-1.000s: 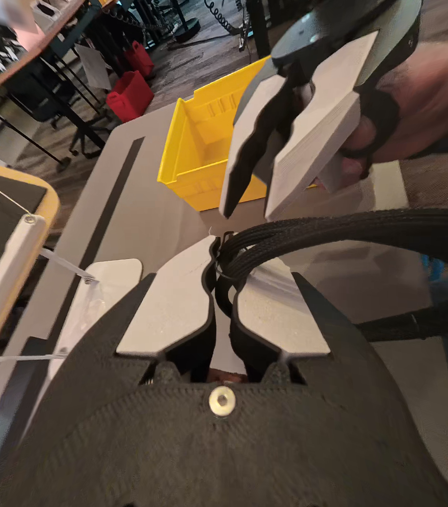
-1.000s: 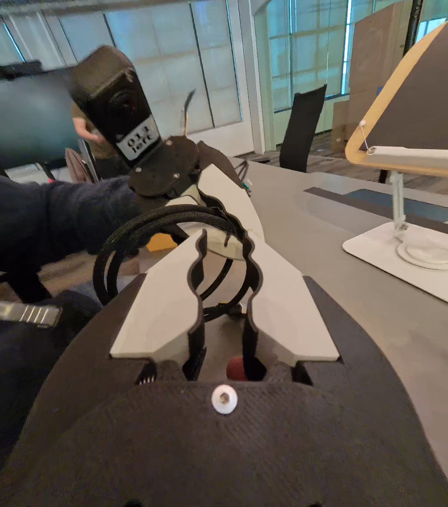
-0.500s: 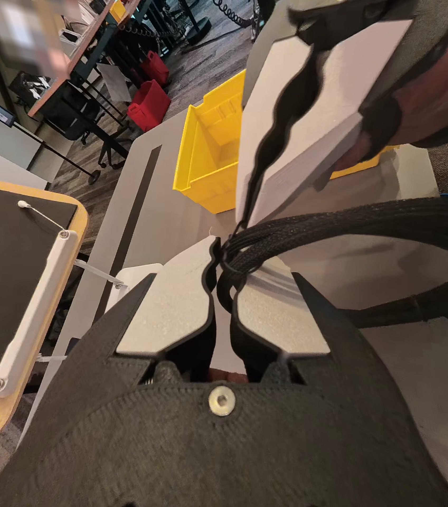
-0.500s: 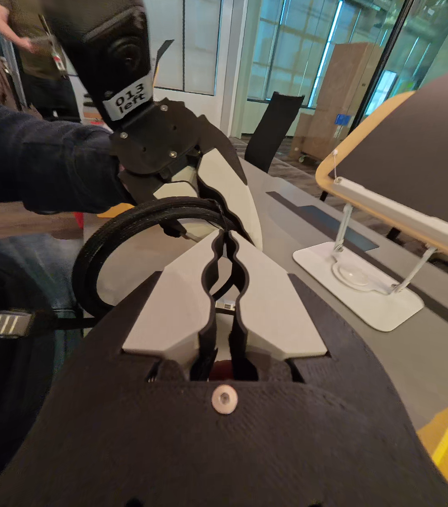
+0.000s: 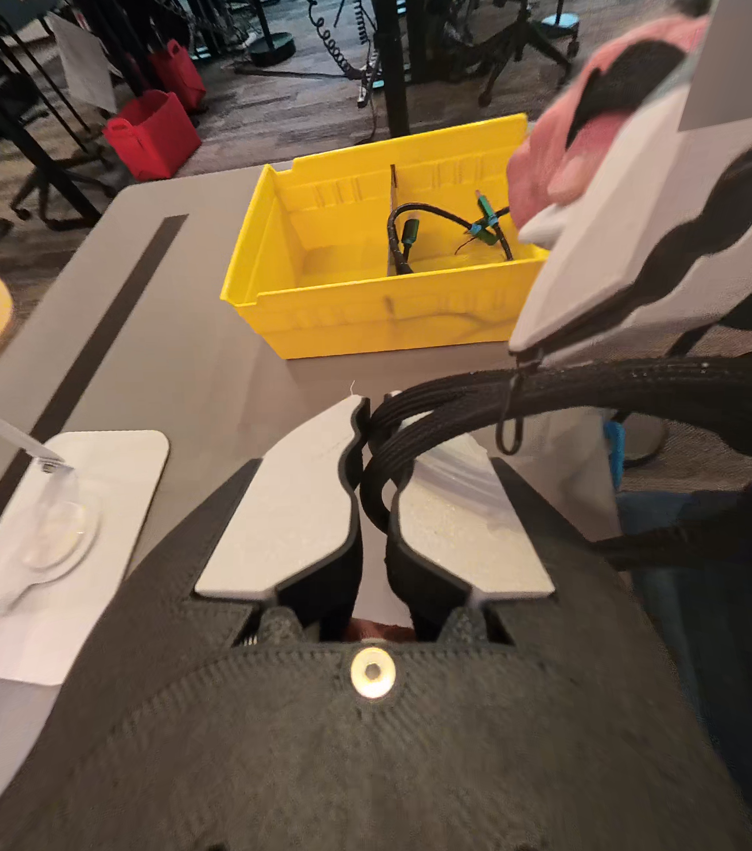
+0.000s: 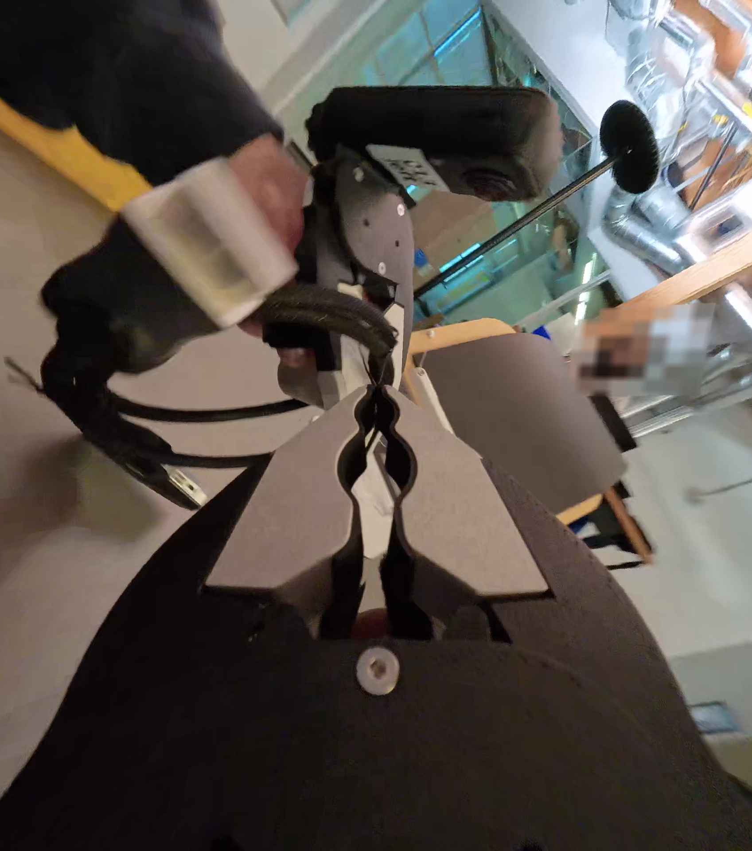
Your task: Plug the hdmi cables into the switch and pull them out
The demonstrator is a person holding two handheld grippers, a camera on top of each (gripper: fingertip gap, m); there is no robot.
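Left wrist view: our left claw (image 5: 371,430) clamps the coiled hdmi cables (image 5: 434,423) above the table (image 5: 190,368); yellow bin (image 5: 332,317) now shows more cable | Right wrist view: our right claw (image 6: 376,405), open a second ago, pinches the coil's thin tie (image 6: 375,384) — unbundling; plugging not begun.

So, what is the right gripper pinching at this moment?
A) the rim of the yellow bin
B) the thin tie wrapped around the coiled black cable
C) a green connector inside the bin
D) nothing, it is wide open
B: the right gripper has its tips closed on the thin black tie looped around the coiled black cable, which the left gripper holds.
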